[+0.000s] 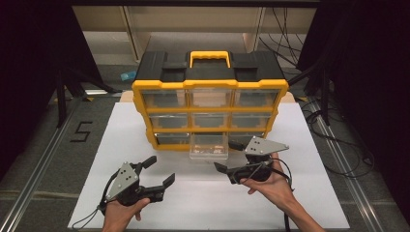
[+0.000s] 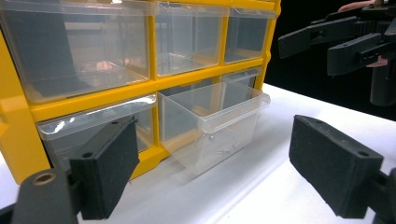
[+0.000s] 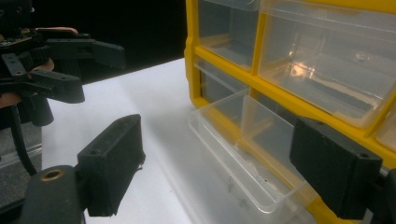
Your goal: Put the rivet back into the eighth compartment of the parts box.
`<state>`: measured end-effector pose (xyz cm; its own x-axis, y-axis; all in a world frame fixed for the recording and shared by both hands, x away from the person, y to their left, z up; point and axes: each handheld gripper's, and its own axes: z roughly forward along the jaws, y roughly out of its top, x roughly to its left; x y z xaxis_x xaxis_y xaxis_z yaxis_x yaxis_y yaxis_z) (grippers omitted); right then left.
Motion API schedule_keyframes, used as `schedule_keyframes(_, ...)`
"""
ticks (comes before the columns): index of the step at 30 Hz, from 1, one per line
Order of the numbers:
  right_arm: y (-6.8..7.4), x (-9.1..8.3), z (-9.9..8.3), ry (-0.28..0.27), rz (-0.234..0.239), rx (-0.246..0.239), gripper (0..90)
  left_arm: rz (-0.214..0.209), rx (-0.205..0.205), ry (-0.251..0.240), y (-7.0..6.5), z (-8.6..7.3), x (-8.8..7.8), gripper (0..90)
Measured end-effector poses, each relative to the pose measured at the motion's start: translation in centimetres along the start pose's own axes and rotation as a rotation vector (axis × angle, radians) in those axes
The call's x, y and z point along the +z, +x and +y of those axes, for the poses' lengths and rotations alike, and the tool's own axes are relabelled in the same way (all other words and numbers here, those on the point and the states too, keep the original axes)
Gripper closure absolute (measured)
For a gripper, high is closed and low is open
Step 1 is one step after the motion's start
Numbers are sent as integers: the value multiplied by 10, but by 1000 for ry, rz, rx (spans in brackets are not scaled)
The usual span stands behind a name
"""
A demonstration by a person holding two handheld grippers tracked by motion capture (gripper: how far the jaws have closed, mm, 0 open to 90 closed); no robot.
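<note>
Both claws are spread apart and holding nothing: the left gripper (image 1: pixel 158 172) hangs back over the white tabletop (image 1: pixel 203 203), the right gripper (image 1: pixel 228 155) sits just beside the clear plastic bottom-middle drawer (image 1: pixel 208 146). That drawer's pulled out of the yellow-and-black parts organiser (image 1: pixel 210 96), a few tiny bits inside, so I'd guess opening is done and picking or closing is left. Nothing's blocking it; cables (image 1: pixel 338 140) lie well off to the side.
</note>
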<state>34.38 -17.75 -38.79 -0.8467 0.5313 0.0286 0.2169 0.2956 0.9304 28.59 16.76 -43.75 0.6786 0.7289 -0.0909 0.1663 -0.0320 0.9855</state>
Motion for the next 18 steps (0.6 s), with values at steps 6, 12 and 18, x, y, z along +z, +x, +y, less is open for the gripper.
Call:
schedule_keyframes(6,0,-3,-6,-15,0,5,168,-1,-1,0,0,0,0,160)
schedule_keyframes(12,0,-7,-11,-16,-6,14,168,0,0,1,0,0,0,160)
schedule_keyframes(18,0,-10,-14,-32,-10,18,168,-1,0,1,0,0,0,160)
